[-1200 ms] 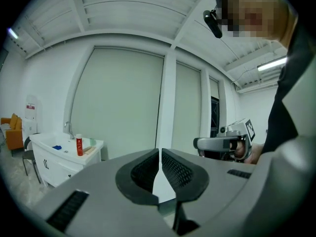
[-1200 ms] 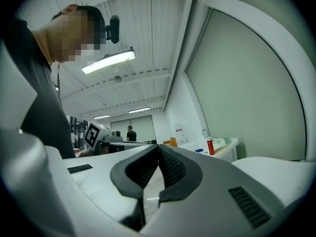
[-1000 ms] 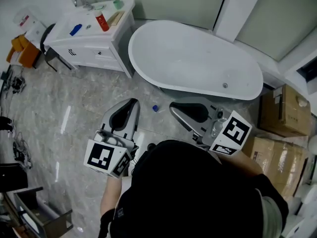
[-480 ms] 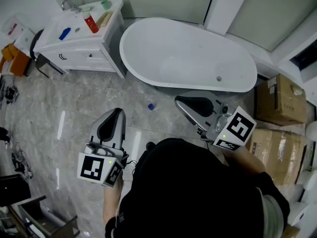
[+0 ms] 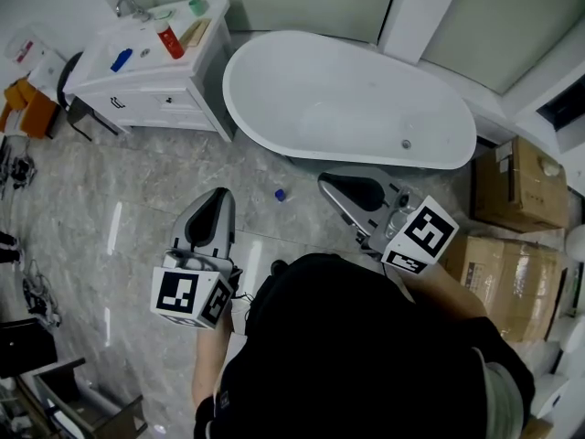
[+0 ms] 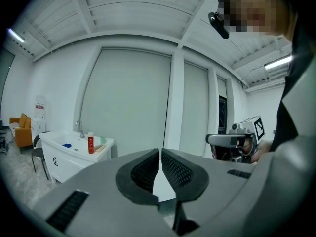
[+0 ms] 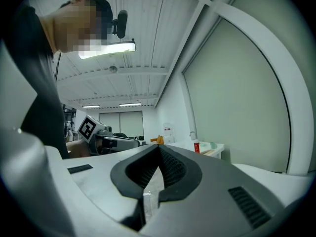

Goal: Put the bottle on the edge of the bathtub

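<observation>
White oval bathtub, white table left of it bearing a red bottle, a blue item and a green cup, left gripper and right gripper above the grey marbled floor, small blue object on the floor between their tips, cardboard boxes at right.

Head view top-down; gripper views level-ish.

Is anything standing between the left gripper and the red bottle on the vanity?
Nothing visible does. Only floor lies between the left gripper and the vanity. The red bottle stands on its top, with a flat tan item beside it on the bathtub side.
</observation>
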`<action>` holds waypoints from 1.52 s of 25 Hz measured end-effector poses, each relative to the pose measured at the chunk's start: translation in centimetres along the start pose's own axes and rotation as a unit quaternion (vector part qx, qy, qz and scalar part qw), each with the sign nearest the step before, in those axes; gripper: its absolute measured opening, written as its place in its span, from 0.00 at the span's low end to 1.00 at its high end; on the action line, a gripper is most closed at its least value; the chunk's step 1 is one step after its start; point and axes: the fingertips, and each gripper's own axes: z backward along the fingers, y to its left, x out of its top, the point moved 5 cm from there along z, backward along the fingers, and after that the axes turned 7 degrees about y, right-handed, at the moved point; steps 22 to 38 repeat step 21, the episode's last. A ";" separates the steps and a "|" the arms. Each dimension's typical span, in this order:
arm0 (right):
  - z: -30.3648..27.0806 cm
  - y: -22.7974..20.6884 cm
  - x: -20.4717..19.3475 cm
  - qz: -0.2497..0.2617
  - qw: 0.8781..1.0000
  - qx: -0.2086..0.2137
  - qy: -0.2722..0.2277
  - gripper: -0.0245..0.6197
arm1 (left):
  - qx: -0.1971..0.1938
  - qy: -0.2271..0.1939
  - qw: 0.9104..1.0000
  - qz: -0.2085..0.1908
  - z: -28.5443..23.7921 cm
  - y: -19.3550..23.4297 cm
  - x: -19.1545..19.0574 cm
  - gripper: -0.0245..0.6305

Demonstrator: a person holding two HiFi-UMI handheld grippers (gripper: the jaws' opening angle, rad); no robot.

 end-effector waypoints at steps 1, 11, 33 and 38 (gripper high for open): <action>-0.2 0.0 -0.1 0.002 1.000 0.001 -0.002 0.08 | 0.000 -0.003 1.000 -0.003 -0.2 0.0 0.1 0.08; -2.1 -1.5 1.8 0.020 0.999 -0.007 -0.031 0.08 | 0.011 -0.022 1.000 -0.015 -2.2 1.3 1.3 0.08; -3.5 -2.3 1.8 0.017 0.998 -0.030 -0.051 0.08 | 0.029 -0.022 0.999 -0.012 -4.4 2.1 0.7 0.08; -3.5 -2.3 1.8 0.017 0.998 -0.030 -0.051 0.08 | 0.029 -0.022 0.999 -0.012 -4.4 2.1 0.7 0.08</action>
